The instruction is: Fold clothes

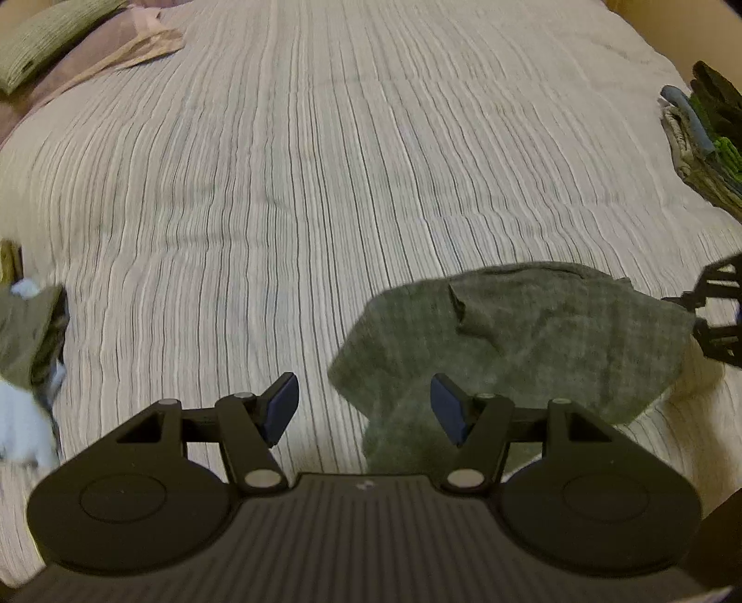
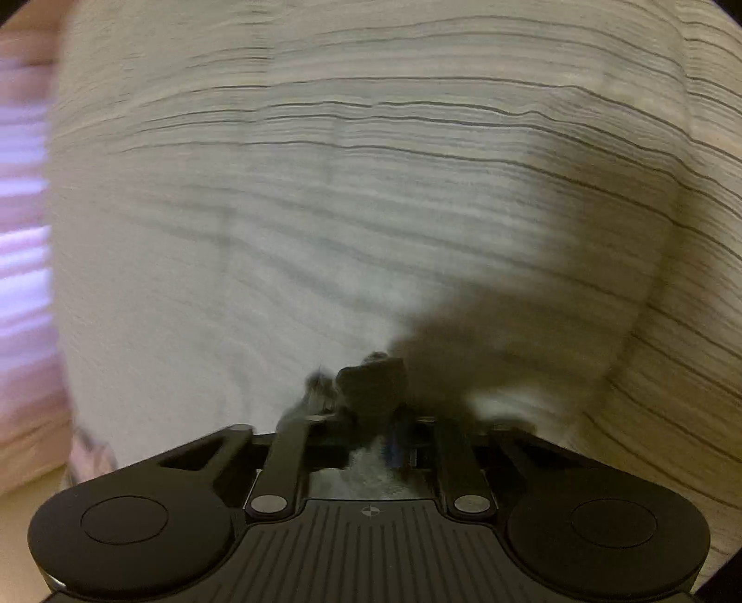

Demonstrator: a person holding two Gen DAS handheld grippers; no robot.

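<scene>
While the left gripper (image 1: pixel 364 408) hangs over the striped bedspread (image 1: pixel 287 195) with its blue pads (image 1: pixel 282 408) spread wide and nothing between them, the grey-green garment (image 1: pixel 519 343) lies crumpled on the bedspread just ahead of it and to its right. A narrow part of that cloth runs back toward the left gripper's body, passing below the gap between the pads without touching either one. At the garment's right edge the black linkage of the right gripper (image 1: pixel 716 315) comes in from the side and meets the fabric.

From the right wrist camera the picture is badly smeared, yet the right gripper's (image 2: pixel 378 417) jaws stand drawn together with a bunch of dark cloth (image 2: pixel 371 375) pinched between them, apparently a corner of the same garment. Its blurred dark mass trails off to the right over the bedspread.

Far left on the bed lie a green pillow (image 1: pixel 51 41) and a mauve sheet (image 1: pixel 88 60). Loose clothes (image 1: pixel 28 352) sit at the left edge, and a stack of folded clothes (image 1: pixel 700 139) rests at the far right.
</scene>
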